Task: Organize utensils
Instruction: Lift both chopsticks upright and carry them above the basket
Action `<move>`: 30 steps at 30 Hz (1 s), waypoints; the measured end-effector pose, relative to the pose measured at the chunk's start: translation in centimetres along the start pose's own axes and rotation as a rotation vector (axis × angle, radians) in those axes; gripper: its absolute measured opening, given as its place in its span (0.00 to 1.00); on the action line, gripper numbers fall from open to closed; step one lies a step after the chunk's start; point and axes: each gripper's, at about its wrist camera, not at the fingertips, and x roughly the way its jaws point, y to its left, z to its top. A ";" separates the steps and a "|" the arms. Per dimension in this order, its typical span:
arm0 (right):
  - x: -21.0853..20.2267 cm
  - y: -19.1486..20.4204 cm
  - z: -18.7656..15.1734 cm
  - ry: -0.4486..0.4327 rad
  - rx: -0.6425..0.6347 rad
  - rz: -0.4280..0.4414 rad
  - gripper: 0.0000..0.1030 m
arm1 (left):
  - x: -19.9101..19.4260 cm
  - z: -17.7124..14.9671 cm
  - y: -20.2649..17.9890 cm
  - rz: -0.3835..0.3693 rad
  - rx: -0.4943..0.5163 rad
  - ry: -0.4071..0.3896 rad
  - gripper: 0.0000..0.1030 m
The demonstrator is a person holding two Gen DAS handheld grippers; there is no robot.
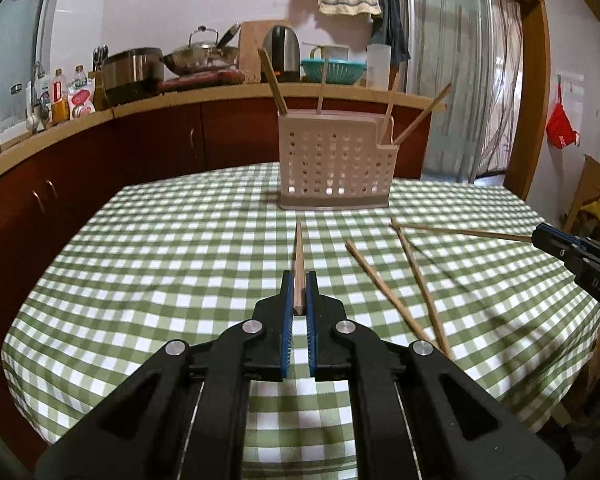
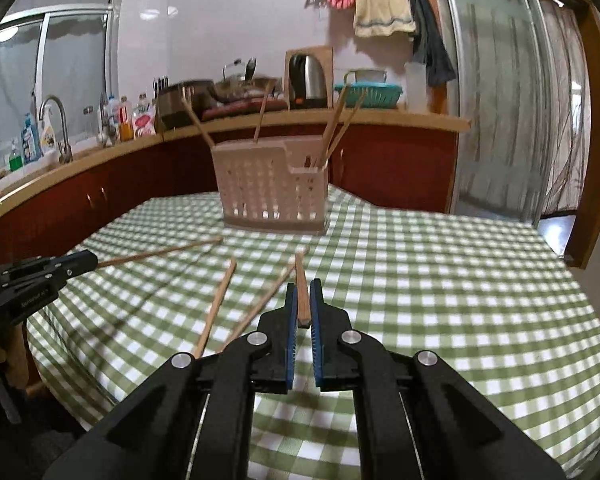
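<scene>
The left gripper (image 1: 299, 280) clenched one thin wooden chopstick (image 1: 299, 256). The right gripper (image 2: 304, 288) clenched another chopstick (image 2: 301, 280) (both plain, light brown).

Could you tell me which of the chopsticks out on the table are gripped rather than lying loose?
Two: one in the left gripper, one in the right gripper. The crossed pair between them lies loose on the tablecloth.

I count eight chopsticks (image 1: 299, 258): four standing in one holder (image 1: 334, 160) upper centre, two loose mid-right, two gripped.
</scene>
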 end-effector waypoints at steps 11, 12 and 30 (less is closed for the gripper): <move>-3.2 -0.2 3.2 -0.110 -0.011 -0.016 0.07 | -3.3 2.7 0.4 -0.017 -0.029 -0.088 0.06; -3.4 -0.3 3.5 -0.117 -0.009 -0.017 0.07 | -3.5 2.9 0.5 -0.019 -0.034 -0.092 0.06; 0.1 -0.7 8.1 -0.111 -0.029 0.036 0.07 | -3.4 8.6 1.6 -0.031 -0.006 -0.165 0.06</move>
